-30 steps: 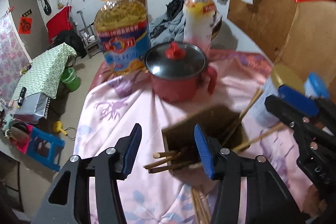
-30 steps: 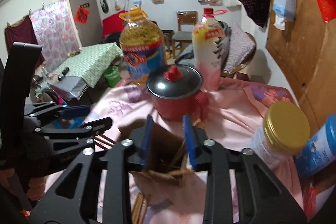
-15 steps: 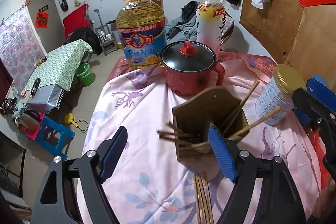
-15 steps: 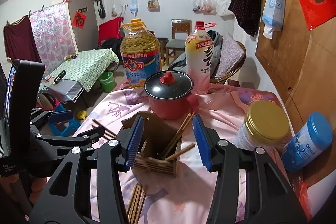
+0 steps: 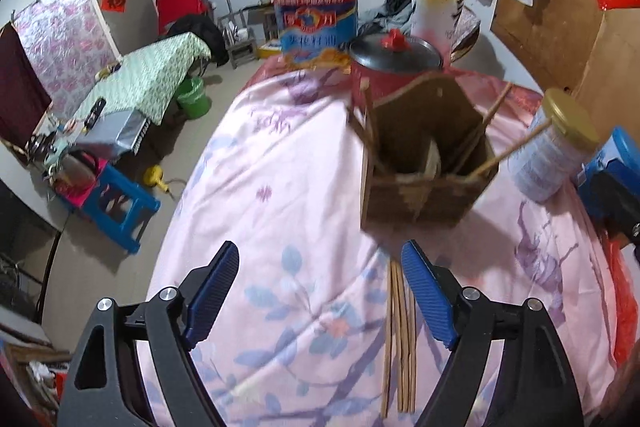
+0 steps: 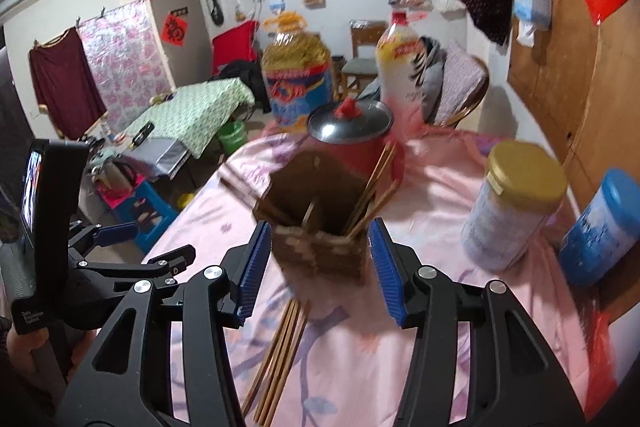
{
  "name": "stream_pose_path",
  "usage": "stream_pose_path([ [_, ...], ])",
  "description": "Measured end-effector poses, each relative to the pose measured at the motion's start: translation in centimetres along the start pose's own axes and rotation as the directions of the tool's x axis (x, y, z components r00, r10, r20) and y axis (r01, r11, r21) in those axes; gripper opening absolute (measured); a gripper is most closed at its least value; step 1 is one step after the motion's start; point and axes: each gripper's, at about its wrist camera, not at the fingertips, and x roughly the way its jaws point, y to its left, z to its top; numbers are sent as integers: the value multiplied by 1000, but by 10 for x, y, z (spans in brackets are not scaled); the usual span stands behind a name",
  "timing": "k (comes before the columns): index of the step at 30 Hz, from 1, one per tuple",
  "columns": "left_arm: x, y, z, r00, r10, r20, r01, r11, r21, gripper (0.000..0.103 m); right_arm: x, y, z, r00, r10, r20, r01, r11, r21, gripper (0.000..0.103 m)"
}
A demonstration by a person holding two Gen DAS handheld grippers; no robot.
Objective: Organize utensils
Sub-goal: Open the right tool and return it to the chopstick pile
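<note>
The left tool (image 5: 320, 293) was opening wide, empty; the right tool (image 6: 318, 267) stood half open, empty, its pads apart from the holder (image 6: 320, 227). Loose chopsticks (image 6: 280, 351) lay on the worktop (image 5: 280, 187) before it. A careless pinch might roll them or tip the holder.

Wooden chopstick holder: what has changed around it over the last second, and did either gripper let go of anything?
Both grippers backed away from the wooden chopstick holder. The left gripper went from straddling its near edge to open over bare cloth, its jaws still opening, nothing between them. The right gripper widened too and holds nothing. Chopsticks now stand in the holder. Unchanged: the loose chopsticks on the cloth, the red pot, and the bottles and jars.
</note>
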Motion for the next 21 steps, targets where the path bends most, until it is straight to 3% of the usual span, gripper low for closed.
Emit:
stream_pose_path([
  [7, 16, 4, -45, 998, -20, -52, 23, 998, 51, 82, 8, 10, -53, 995, -39, -95, 44, 998, 45, 51],
  [21, 69, 44, -104, 980, -64, -190, 74, 996, 47, 82, 58, 46, -148, 952, -69, -298, 102, 990, 99, 51],
])
